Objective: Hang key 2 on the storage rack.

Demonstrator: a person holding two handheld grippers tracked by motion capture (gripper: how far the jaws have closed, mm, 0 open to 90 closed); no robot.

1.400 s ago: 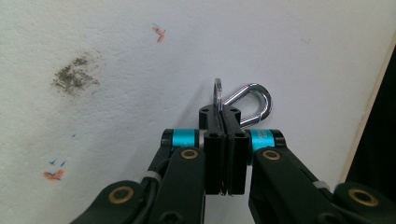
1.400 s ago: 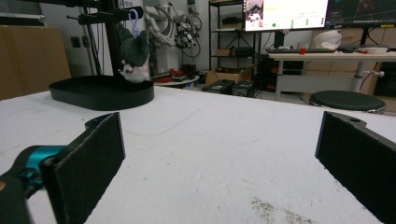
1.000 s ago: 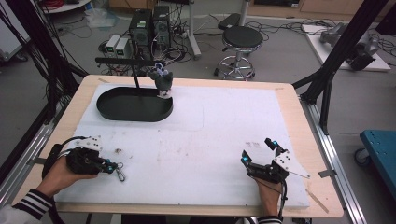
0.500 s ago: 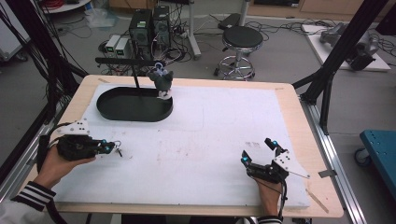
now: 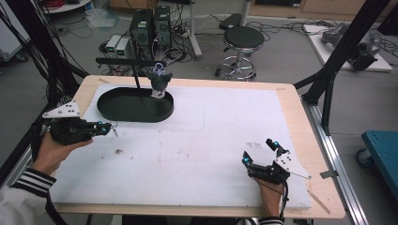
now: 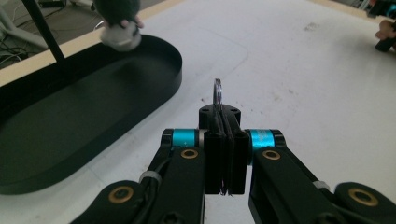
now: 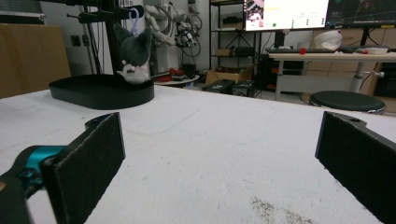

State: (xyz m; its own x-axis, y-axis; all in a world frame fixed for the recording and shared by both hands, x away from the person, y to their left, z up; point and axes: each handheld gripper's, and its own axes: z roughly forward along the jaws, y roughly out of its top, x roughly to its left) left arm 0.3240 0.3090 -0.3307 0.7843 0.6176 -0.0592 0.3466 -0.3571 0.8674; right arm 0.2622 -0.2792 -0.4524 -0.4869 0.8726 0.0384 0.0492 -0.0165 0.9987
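My left gripper [image 5: 104, 127], clamped on a key ring [image 6: 217, 92], has lifted from the table [image 5: 225, 140] at left frame toward the black tray [image 5: 134, 104]; hanging comes next. My right gripper [image 5: 259, 152] rests open, lower right.

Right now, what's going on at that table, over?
Left tongs shut on a metal ring, off the mat. Right tongs open, empty, resting low. Black tray and hanging plush toy ahead; path open.
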